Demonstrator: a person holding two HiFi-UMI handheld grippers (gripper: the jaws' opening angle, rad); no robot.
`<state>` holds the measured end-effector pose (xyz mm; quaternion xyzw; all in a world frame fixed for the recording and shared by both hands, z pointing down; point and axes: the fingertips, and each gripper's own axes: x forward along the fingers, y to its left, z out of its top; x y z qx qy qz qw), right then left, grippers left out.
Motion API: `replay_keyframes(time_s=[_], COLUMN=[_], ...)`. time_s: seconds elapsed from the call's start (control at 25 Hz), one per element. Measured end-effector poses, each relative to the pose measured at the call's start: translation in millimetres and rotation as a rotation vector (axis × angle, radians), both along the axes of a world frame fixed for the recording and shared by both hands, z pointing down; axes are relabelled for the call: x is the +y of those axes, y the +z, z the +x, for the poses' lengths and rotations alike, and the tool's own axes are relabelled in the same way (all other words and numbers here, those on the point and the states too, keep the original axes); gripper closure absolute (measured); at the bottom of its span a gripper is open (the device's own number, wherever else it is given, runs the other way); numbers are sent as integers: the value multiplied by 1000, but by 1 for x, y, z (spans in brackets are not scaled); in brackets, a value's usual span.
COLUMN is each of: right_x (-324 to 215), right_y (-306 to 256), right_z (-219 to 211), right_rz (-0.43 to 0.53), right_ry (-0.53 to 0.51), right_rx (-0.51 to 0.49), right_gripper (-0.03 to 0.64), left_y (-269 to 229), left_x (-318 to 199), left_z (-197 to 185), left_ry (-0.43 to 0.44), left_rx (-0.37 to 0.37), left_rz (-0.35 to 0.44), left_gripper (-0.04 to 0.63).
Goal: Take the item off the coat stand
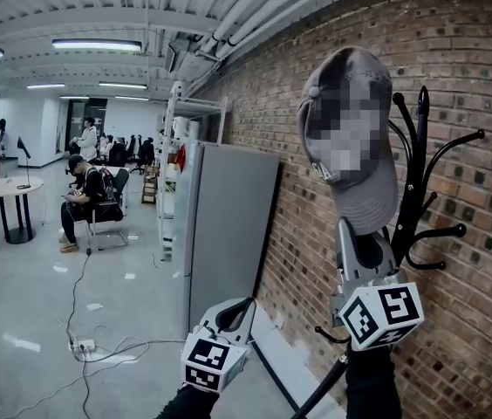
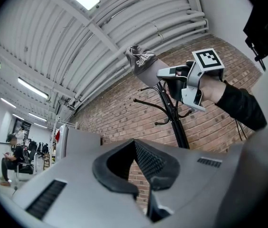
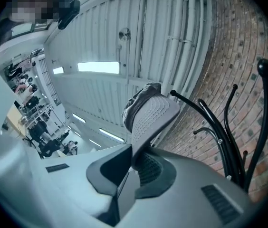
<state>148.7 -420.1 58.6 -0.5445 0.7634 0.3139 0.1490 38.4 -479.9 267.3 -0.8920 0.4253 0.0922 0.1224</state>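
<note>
With the right tool (image 1: 366,238) clamped on the brim of the grey cap (image 1: 351,103) and the left tool (image 1: 242,308) shut empty, the cap may snag hooks of the coat stand (image 1: 416,190) at 3 o'clock and slip out.

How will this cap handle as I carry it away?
Probably light: the right gripper carries the cap by its brim alone. The brim looks stiff, but the soft crown could snag a coat stand hook.

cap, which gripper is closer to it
Right. The right gripper is clamped on the brim of the cap from below; the left gripper is lower and off to the left, not touching it.
</note>
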Motion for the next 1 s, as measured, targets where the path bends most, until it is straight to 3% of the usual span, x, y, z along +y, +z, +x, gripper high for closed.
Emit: replay_keyframes(time_s=[0.32,1.0], right_x=[-3,37], right_y=[26,106], right_z=[0,40], right_rz=[-31,-124], right_ry=[-30,34], right_rx=[-31,-71], right_gripper=[589,589], left_y=[7,26], left_x=[2,26], left_z=[-7,30], left_ry=[-13,57], left_rx=[1,0], left_rz=[-12,-53], left_gripper=[588,588])
